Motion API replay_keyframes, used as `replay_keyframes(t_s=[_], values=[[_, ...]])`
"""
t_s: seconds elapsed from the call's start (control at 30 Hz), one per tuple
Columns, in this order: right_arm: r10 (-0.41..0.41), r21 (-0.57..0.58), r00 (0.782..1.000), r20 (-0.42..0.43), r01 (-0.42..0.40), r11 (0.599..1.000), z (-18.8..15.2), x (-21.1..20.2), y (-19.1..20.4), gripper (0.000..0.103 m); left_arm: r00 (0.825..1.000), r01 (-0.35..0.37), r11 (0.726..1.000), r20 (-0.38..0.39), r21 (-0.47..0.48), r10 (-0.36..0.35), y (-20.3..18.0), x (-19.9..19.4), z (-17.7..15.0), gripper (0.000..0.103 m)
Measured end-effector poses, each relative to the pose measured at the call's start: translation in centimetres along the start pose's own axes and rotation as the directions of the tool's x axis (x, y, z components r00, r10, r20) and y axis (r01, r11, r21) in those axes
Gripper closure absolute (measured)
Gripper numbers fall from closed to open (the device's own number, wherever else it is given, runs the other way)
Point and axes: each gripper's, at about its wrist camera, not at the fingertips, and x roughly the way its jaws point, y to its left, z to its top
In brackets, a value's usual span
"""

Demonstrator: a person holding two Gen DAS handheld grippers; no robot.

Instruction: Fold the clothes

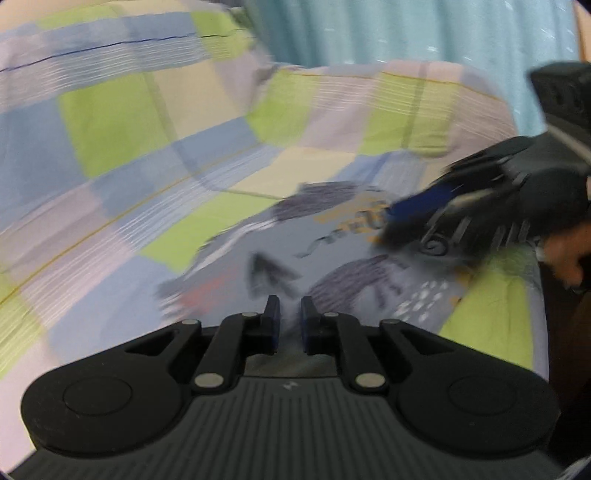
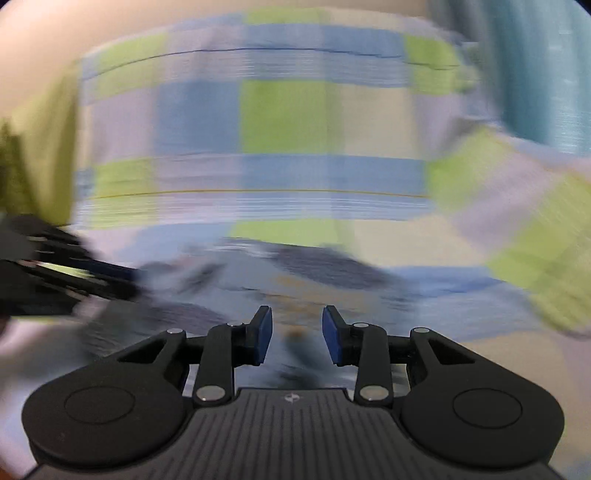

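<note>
A grey-blue garment (image 1: 332,251) with dark printed shapes lies on a checked bedspread (image 1: 110,118). In the left wrist view my left gripper (image 1: 288,314) sits low at the garment's near edge. Its blue pads are nearly together, with a fold of the grey cloth pinched between them. My right gripper (image 1: 391,221) comes in from the right, its tip over the garment's far right part. In the blurred right wrist view my right gripper (image 2: 297,332) stands open just above the garment (image 2: 314,266), with nothing between its pads. The left gripper (image 2: 125,284) shows at the left edge.
The bedspread (image 2: 288,118) of green, blue and lilac squares rises behind the garment. A teal curtain (image 1: 406,33) hangs at the back right. A person's hand (image 1: 565,254) holds the right gripper at the frame's right edge.
</note>
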Motion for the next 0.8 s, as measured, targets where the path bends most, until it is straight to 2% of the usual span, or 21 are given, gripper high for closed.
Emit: replay_keyframes(t_s=[0.07,0.13,0.2,0.27,0.3,0.4,0.5,0.6,0.67,0.73,0.8], values=[[0.02,-0.069,0.998,-0.053,-0.024,0.997,-0.2,1.9,1.3,0.07,0.999,-0.003,1.0,-0.037,0.03,0.005,-0.3,1.7,-0.4,0.093],[-0.011,-0.129,0.995,-0.097,-0.001,0.992,-0.8,3.1,1.3,0.069,1.0,-0.009,0.999,-0.016,0.044,0.01,0.3,1.7,-1.3,0.09],[-0.024,-0.109,0.996,-0.09,0.014,0.994,-0.8,3.1,-0.3,0.069,0.999,-0.042,0.999,-0.021,0.019,0.042,1.7,1.1,-2.1,0.09],[-0.103,-0.101,0.991,-0.087,0.094,0.99,-1.1,2.5,-1.8,0.069,0.998,-0.055,0.998,-0.03,-0.027,0.054,3.2,0.5,-2.7,0.09],[-0.117,-0.094,0.99,-0.083,0.109,0.99,-1.3,2.1,-2.5,0.069,0.996,-0.076,0.996,-0.047,-0.048,0.074,3.9,0.3,-3.0,0.091],[-0.167,-0.013,0.983,-0.08,0.167,0.986,-1.3,1.6,-3.5,0.067,0.993,-0.106,0.992,-0.051,-0.069,0.102,4.5,-0.2,-2.4,0.096],[-0.133,0.0,0.991,-0.021,0.133,0.991,0.0,1.5,-2.4,0.066,0.996,-0.087,0.995,-0.005,-0.05,0.087,3.9,-0.2,-0.6,0.096],[-0.063,-0.032,0.998,0.012,0.063,0.998,1.2,3.1,-0.7,0.066,0.999,-0.053,0.999,-0.001,-0.013,0.053,2.9,2.1,0.8,0.094],[-0.042,-0.08,0.999,-0.006,0.041,0.996,1.7,5.1,-0.1,0.067,0.999,-0.044,0.999,-0.019,0.015,0.044,2.7,3.9,1.2,0.094],[-0.05,-0.116,0.997,-0.056,0.043,0.992,1.7,7.5,-0.1,0.069,0.997,-0.066,0.997,-0.043,0.029,0.068,3.2,5.5,0.9,0.093],[-0.079,-0.082,0.994,-0.074,0.073,0.994,1.4,8.3,-1.3,0.074,0.996,-0.075,0.997,-0.039,-0.013,0.074,4.7,5.9,0.5,0.093]])
